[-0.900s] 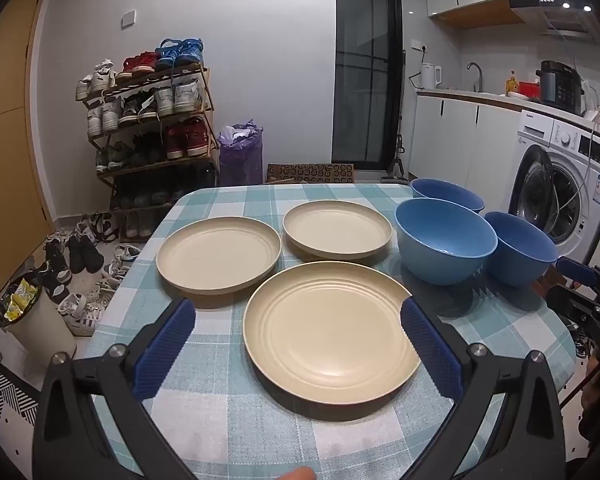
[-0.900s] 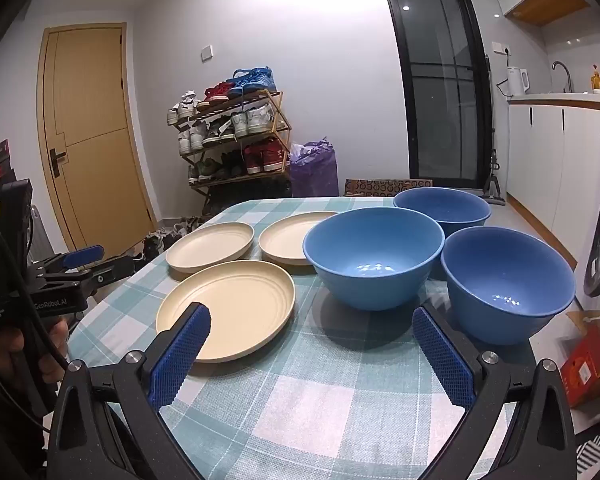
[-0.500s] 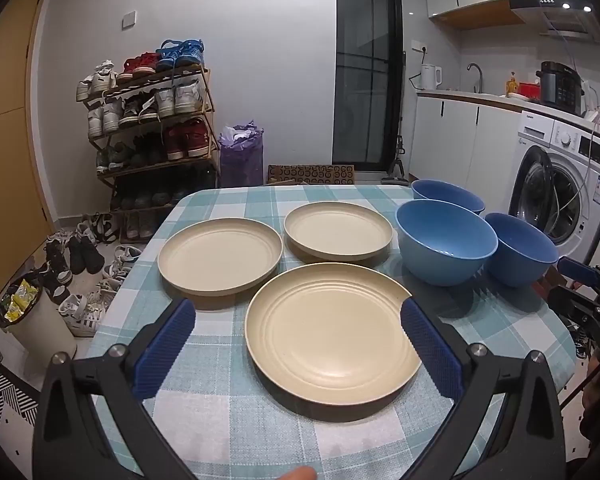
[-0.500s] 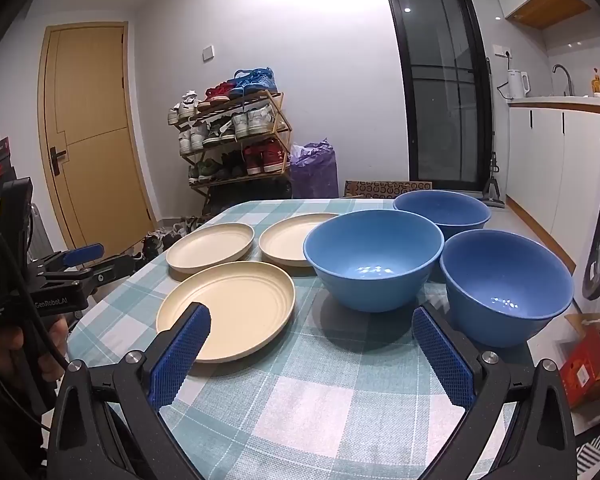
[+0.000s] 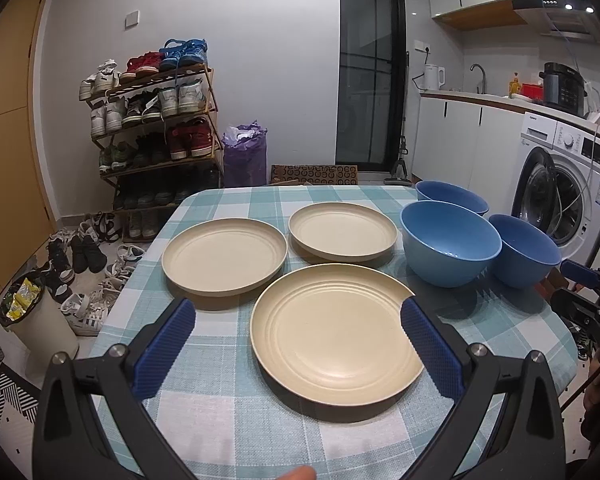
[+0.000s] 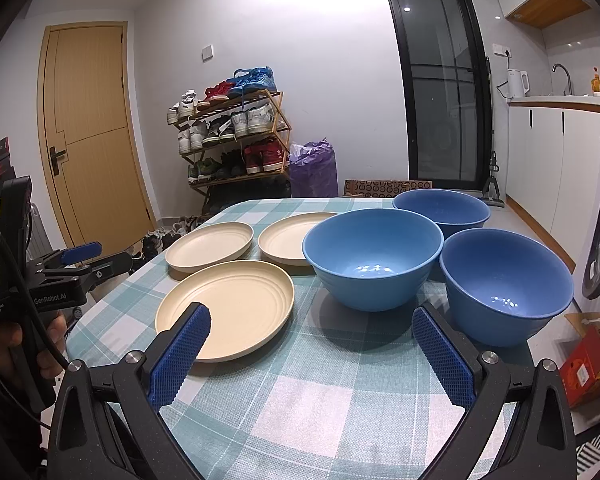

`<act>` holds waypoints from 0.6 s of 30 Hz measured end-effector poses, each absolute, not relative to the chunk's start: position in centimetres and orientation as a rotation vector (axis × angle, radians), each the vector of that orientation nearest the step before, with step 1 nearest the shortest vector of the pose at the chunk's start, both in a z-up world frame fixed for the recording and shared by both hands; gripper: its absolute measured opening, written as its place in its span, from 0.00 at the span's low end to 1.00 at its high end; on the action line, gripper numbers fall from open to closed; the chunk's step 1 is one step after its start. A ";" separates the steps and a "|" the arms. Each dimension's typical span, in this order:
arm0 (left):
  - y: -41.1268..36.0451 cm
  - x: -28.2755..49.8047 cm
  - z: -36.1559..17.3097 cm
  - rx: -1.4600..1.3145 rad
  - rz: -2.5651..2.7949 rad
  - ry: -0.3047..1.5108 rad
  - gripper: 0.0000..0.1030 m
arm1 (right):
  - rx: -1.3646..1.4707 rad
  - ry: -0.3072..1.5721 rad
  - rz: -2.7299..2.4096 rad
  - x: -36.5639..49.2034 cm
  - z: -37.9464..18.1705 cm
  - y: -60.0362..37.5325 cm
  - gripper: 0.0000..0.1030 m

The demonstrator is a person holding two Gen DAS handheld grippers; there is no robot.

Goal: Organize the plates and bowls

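On the checked cloth of the bench (image 5: 228,412) lie three cream plates and three blue bowls, none yet stacked. Both pairs of tongs stand wide apart and hold nothing: the left tongs (image 5: 298,346) hang above the near plate (image 5: 336,336), the right tongs (image 6: 310,350) above bare cloth in front of the middle bowl (image 6: 372,258).

The step in hand looks like the first pick. For the near plate, I would bring one finger under the rim and one over it, since the plate lies flat and the cloth may drag with it. A grip on the rim nearest the tongs seems safest, followed by a level lift so the plate does not tip.

Beyond it sit the left plate (image 5: 224,256) and the far plate (image 5: 342,236), close together, so a set-down needs care. The near bowl (image 6: 506,284) stands near the bench edge and could be knocked off. Behind the bench, a shoe rack (image 5: 156,128), a purple bag (image 5: 245,156) and a washing machine (image 5: 568,184) stand well apart.
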State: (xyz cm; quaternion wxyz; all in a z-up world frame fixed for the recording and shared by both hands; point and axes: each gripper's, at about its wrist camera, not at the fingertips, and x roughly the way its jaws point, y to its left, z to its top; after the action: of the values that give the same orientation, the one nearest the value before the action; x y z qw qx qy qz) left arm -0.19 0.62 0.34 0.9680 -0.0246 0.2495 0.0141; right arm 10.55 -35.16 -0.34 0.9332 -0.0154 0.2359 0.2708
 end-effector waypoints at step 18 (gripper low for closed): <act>0.8 -0.2 0.3 -0.047 0.029 0.509 1.00 | -0.032 0.484 0.554 10.5 -0.3 -35.3 1.00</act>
State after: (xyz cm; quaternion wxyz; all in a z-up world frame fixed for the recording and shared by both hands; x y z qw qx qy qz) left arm -0.22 0.76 0.31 0.9674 -0.0234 0.2519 0.0144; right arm 10.51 -35.27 -0.34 0.9330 -0.0157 0.2366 0.2706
